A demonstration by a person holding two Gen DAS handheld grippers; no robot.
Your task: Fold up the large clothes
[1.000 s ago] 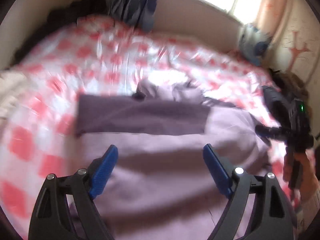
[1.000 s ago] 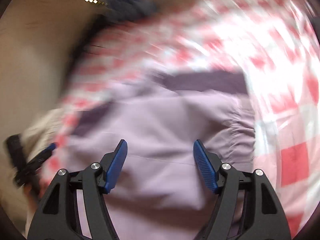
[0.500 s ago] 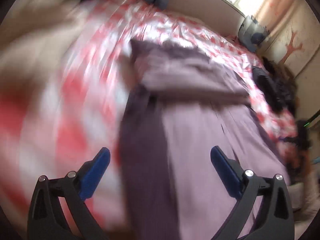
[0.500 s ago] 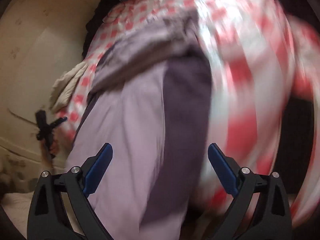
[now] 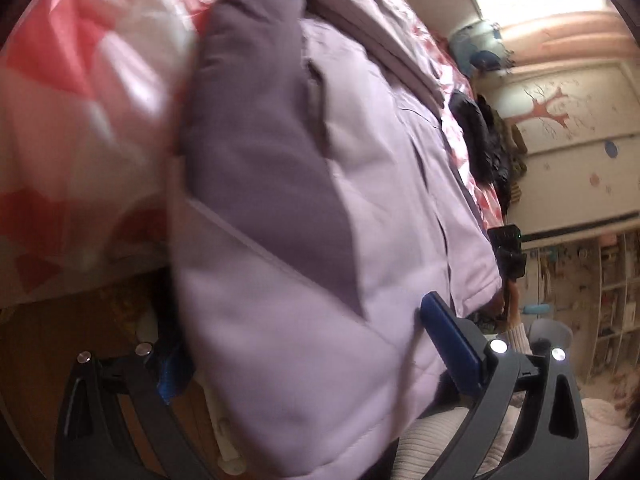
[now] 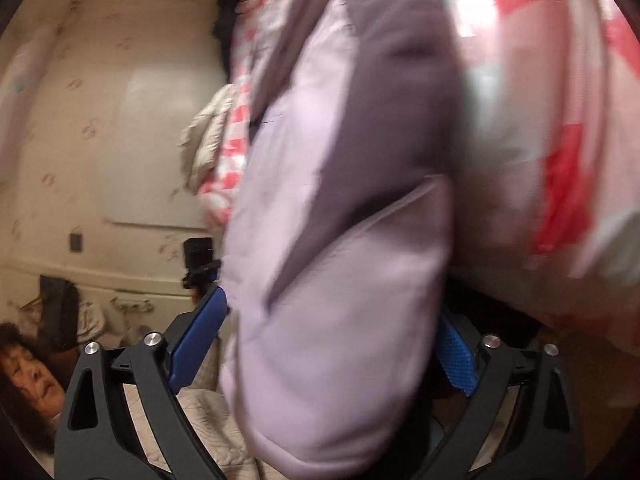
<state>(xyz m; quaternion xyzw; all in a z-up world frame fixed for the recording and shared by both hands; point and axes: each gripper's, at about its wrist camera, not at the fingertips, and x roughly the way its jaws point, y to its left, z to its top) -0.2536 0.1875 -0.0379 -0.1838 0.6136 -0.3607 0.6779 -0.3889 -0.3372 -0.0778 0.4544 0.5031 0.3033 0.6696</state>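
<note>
A lilac padded jacket (image 5: 380, 184) with a dark purple panel (image 5: 256, 148) lies on the bed, its near hem hanging over the bed's edge. My left gripper (image 5: 310, 360) stands open at one hem corner. The padded cloth sits between its jaws and hides most of the left pad. In the right wrist view the same jacket (image 6: 340, 280) fills the middle. My right gripper (image 6: 326, 350) straddles the other hem corner. Its jaws are closing, with the thick cloth between the blue pads but not clearly squeezed.
A red and white checked bed cover (image 5: 80, 80) lies under the jacket. Dark clothes (image 5: 484, 140) are piled at the far bed edge and cream bedding (image 6: 208, 136) lies by the wall. Shelves (image 5: 608, 280) stand at the right. A person's ribbed sleeve (image 5: 440, 440) is close below.
Both grippers swung outward and down, from above the jacket's middle to its near hem corners at the bed's edge. Their jaws stand wider than a second ago.
</note>
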